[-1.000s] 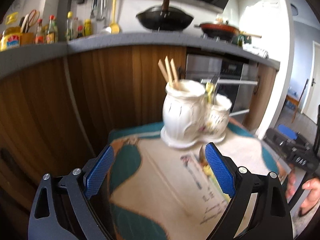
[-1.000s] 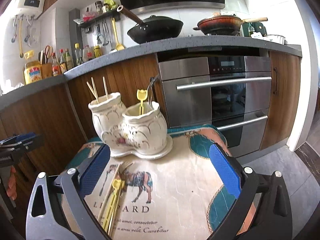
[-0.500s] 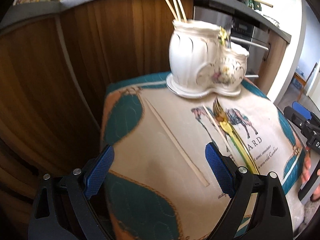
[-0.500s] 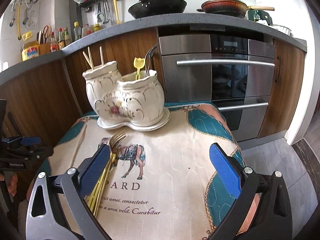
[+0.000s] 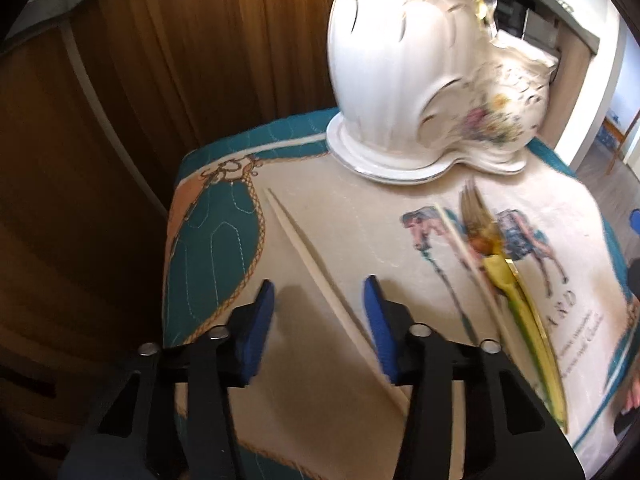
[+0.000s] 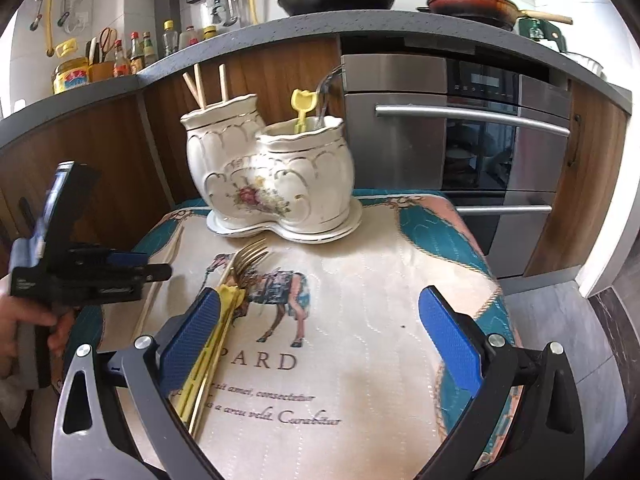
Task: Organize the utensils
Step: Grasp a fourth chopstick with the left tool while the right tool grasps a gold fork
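- The left tool [image 5: 318,300] is tipped steeply down over the tabletop [image 5: 360,208], which has a printed cloth on it. Its jaws have just been closing, and a pale chopstick [image 5: 320,276] lies on the cloth, running between them. The blue pads [image 5: 378,320] stand either side of the stick without pressing it, so nothing is gripped.
- The right tool [image 6: 320,320] hangs wide open and empty over the cloth's horse print [image 6: 280,300].
- A gold fork [image 6: 250,258] and a yellow plastic utensil [image 6: 208,352] lie together just beside the right tool's left pad, tines toward the holder.
- The white ceramic holder [image 6: 272,180] stands at the far edge of the cloth. Its taller pot holds chopsticks [image 6: 222,84]; the lower one has a yellow handle [image 6: 302,110] sticking out.
- A hand [image 6: 28,328] grips the left tool's handle at the picture's left edge.
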The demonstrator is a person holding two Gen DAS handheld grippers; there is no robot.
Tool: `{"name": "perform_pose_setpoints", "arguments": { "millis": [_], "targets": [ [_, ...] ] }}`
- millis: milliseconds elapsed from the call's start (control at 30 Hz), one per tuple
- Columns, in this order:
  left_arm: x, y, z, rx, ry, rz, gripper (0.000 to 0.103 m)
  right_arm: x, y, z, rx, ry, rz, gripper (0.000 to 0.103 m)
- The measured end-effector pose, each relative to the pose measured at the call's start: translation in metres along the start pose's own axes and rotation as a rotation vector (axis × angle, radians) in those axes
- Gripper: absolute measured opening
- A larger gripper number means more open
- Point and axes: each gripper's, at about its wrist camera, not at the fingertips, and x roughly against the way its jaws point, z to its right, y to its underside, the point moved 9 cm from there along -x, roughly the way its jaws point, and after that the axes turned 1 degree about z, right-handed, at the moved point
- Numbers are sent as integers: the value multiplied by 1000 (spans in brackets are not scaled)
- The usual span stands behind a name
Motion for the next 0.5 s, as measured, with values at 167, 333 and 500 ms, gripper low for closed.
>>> {"name": "perform_pose_setpoints", "arguments": {
  "millis": [167,333,500],
  "targets": [
    [3,5,1,-20,27,14,10,-7,1,-13,54,-12,-22,98],
    [14,16,-3,-20,61,18,6,-24,3,-25,75,-45,-90,96],
    [36,18,-10,18,112,68,6,-50,3,-41,109,-71,-182,71]
  ]
}}
